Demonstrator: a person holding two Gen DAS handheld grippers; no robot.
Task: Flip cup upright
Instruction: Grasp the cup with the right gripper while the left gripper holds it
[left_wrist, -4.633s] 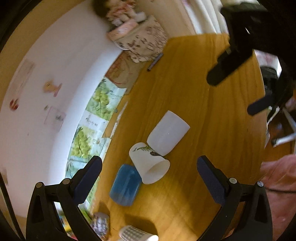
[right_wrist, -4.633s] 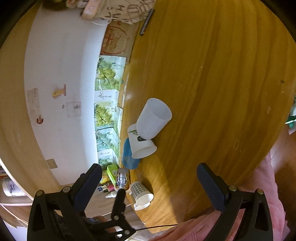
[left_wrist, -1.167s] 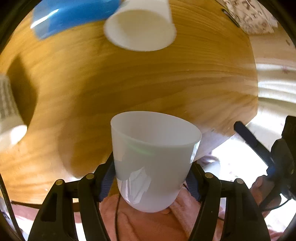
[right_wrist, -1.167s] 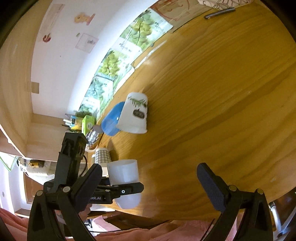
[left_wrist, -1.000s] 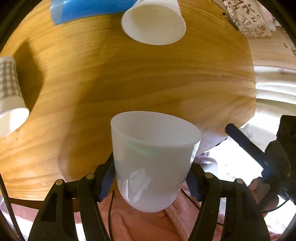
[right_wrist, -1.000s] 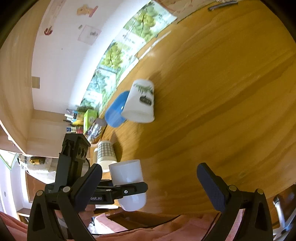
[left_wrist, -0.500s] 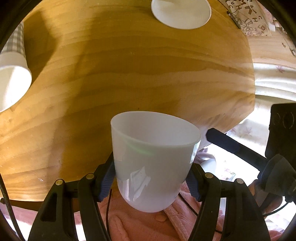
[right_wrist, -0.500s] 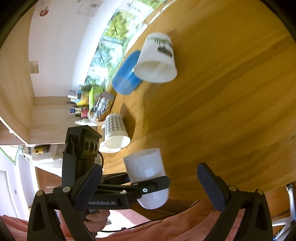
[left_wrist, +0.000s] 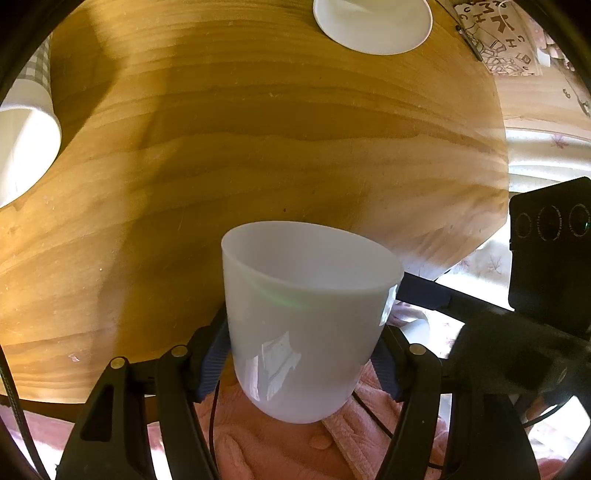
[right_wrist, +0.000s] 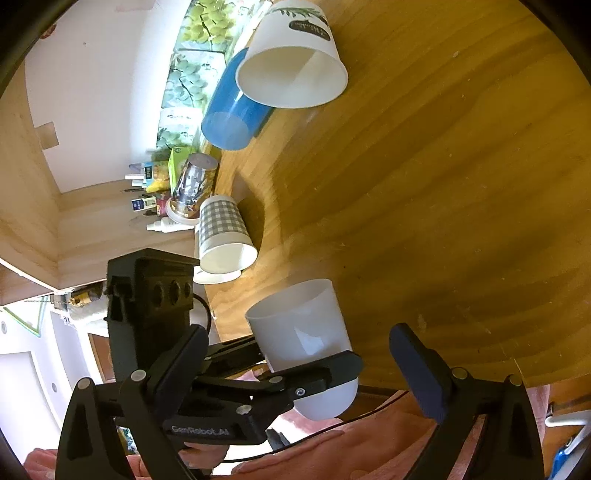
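My left gripper is shut on a plain white plastic cup, held mouth-up above the near edge of the wooden table. The same cup shows in the right wrist view, clamped between the left gripper's fingers over the table edge. My right gripper is open and empty, its blue-padded fingers either side of the held cup's view, not touching it.
A white paper cup with a leaf print lies on its side against a blue cup. A checked paper cup lies near the table's left edge. Bottles and a tin crowd a shelf behind. A patterned bag sits far right.
The left gripper lifted the white cup off the table, turned it mouth-up and drew it back to the near edge. The right gripper swung closer to the left one.
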